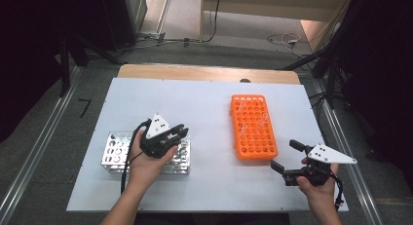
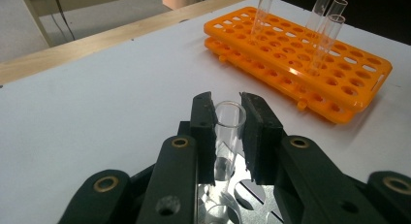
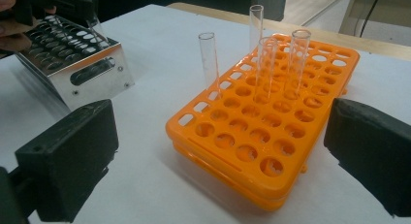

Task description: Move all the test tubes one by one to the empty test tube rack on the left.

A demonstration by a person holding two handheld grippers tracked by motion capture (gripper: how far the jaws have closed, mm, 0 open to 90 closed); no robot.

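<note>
Left gripper view puts us right on it: a clear glass test tube [image 2: 228, 136] stands upright between the two black jaws of the left gripper [image 2: 228, 132], pinched on both sides, its lower end over the holes of the silver metal rack [image 2: 252, 204] below; whether it sits fully in a hole I cannot tell. High view shows that left gripper [image 1: 176, 135] over the metal rack [image 1: 114, 154], which sits near the bench's left edge toward the front. Out to the right half of the white bench [image 1: 204, 108] lies the orange rack [image 1: 253, 126], and the right gripper view catches four clear tubes [image 3: 209, 64] standing upright in its far holes, most holes bare. Right gripper [image 1: 287, 157], near the front right corner, has its jaws spread wide and grips nothing, pointed toward the orange rack [image 3: 261, 136].
</note>
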